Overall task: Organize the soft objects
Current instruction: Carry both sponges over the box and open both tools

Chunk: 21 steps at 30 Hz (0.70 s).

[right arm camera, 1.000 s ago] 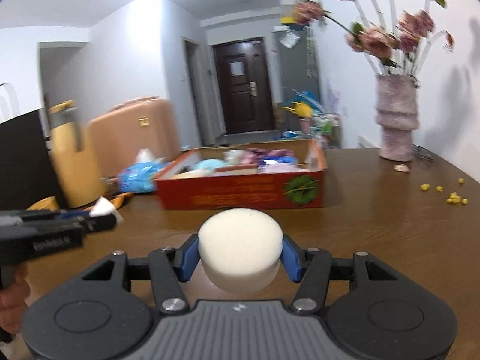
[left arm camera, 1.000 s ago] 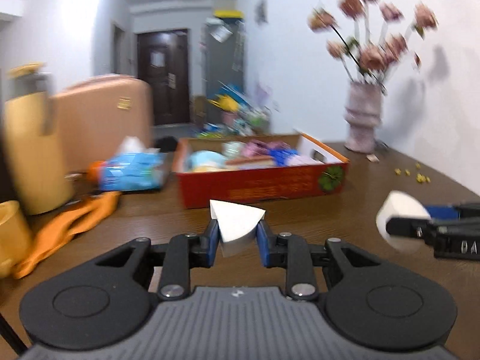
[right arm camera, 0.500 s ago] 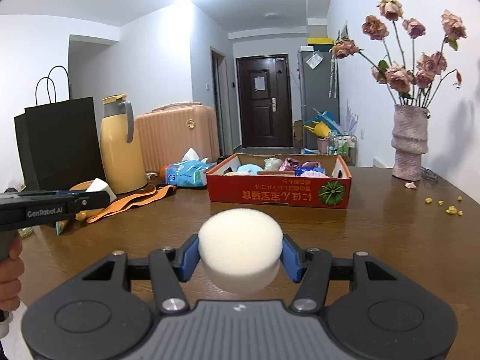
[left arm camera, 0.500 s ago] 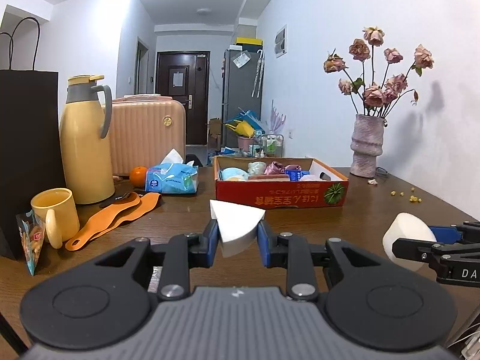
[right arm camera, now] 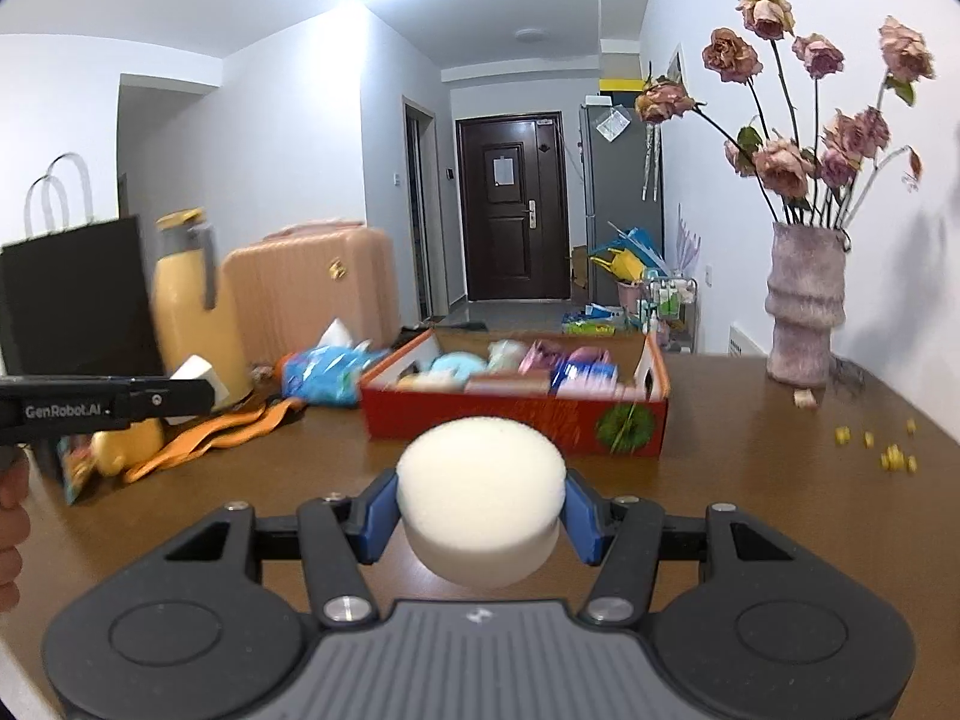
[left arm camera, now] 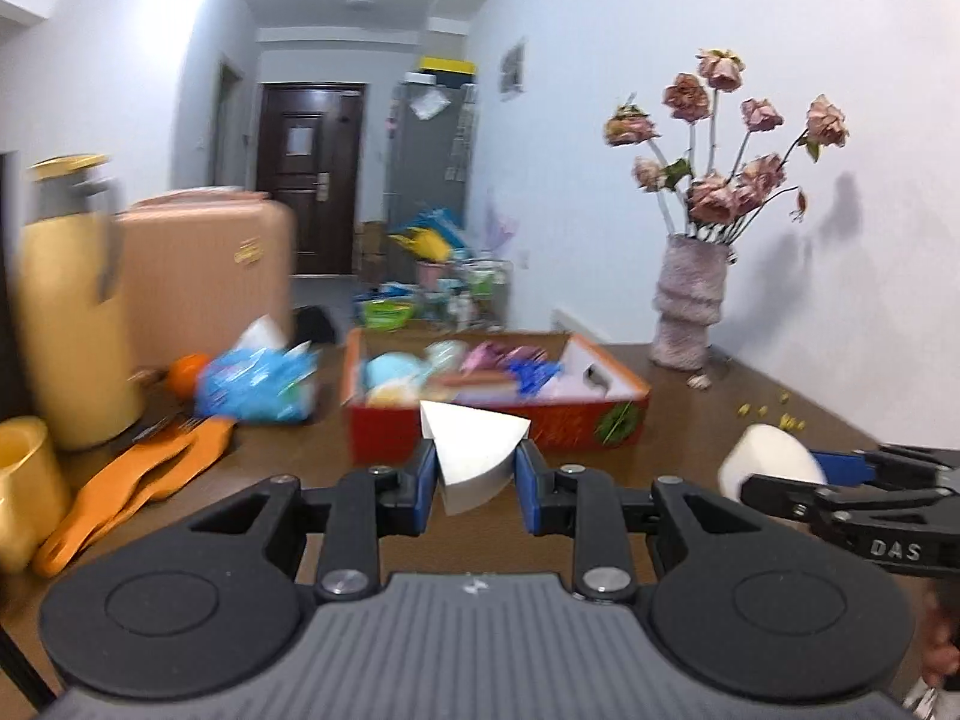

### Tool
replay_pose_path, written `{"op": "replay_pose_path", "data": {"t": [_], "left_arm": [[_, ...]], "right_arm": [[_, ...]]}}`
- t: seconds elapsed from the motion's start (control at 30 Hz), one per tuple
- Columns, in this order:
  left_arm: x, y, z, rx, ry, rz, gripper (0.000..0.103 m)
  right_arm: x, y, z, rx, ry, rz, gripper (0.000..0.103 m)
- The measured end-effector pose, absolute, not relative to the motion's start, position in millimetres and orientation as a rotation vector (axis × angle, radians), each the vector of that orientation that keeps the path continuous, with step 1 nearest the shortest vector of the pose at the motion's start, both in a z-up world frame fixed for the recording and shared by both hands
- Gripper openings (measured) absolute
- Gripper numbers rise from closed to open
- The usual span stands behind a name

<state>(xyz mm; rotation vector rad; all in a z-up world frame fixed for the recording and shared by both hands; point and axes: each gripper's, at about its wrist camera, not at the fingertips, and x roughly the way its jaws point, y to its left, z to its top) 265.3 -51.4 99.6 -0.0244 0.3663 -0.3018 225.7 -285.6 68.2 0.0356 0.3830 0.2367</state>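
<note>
Ahead, your red cardboard box [right arm camera: 516, 417] sits open on the brown table [right arm camera: 750, 480], packed with soft items: pale blue, pink and blue pieces, too blurred to name. Your left gripper [left arm camera: 471, 468] pinches a white wedge sponge [left arm camera: 471, 450] between narrow jaws, clear of the tabletop. Your right gripper [right arm camera: 480, 516] clamps a round white sponge [right arm camera: 480, 492] at medium width, also aloft, short of the box. Left of the box: blue tissue pack [right arm camera: 327, 375], yellow thermos [right arm camera: 189, 312], orange shoehorns [left arm camera: 144, 483]. Right: vase of dried roses [right arm camera: 804, 312]. Beyond: hallway, dark door [right arm camera: 513, 210].
</note>
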Motion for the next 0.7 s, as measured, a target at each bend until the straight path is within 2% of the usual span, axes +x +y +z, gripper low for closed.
{"op": "replay_pose_path", "data": {"t": [0.17, 0.3, 0.47, 0.7], "left_arm": [[385.5, -96.0, 121.9, -0.061, 0.447, -0.371, 0.028], [483.0, -133.9, 115.9, -0.109, 0.54, -0.391, 0.028], [577.6, -173.8, 86.6, -0.121, 0.643, -0.386, 0.028], [633.0, -204.5, 41.5, -0.09, 0.72, -0.421, 0.028]], "right_arm": [[333.8, -322.5, 102.4, 0.032, 0.381, 0.228, 0.056], [442.6, -354.3, 113.3, 0.093, 0.449, 0.244, 0.056], [561.2, -374.0, 97.4, 0.153, 0.553, 0.224, 0.056], [667.7, -377.3, 56.3, 0.172, 0.652, 0.212, 0.058]]}}
